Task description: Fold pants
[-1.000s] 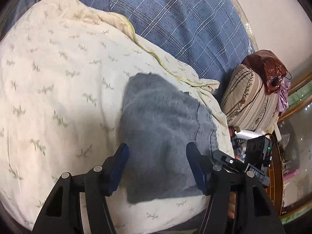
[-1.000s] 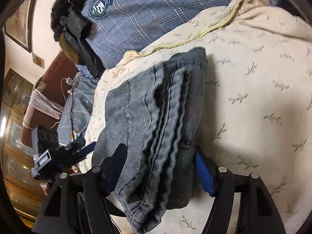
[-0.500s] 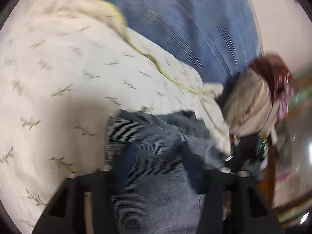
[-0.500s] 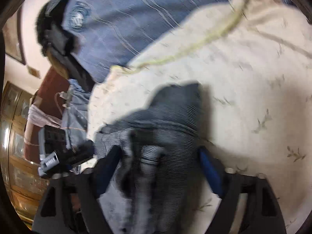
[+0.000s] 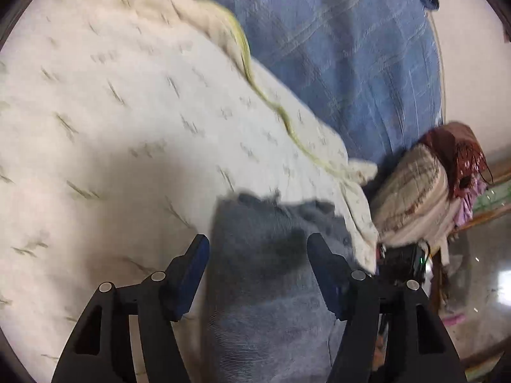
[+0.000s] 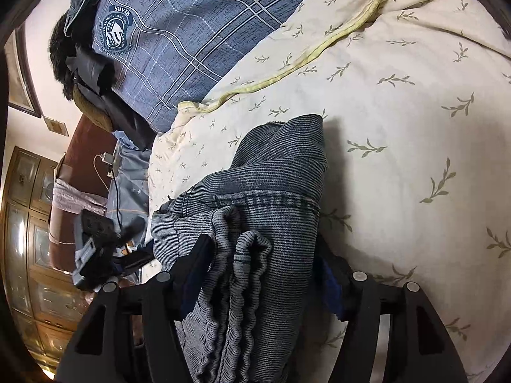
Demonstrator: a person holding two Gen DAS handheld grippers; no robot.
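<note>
I see the pants [image 6: 271,191] already bunched into a thick folded bundle on the cream quilt [image 6: 399,111], near its yellow-piped edge. My left gripper [image 5: 257,249] has just been opening, jaws apart astride the cloth. My right gripper [image 6: 262,265] straddles the stacked folds; whether its pads press, I cannot tell. I judge only tidying remains.
</note>
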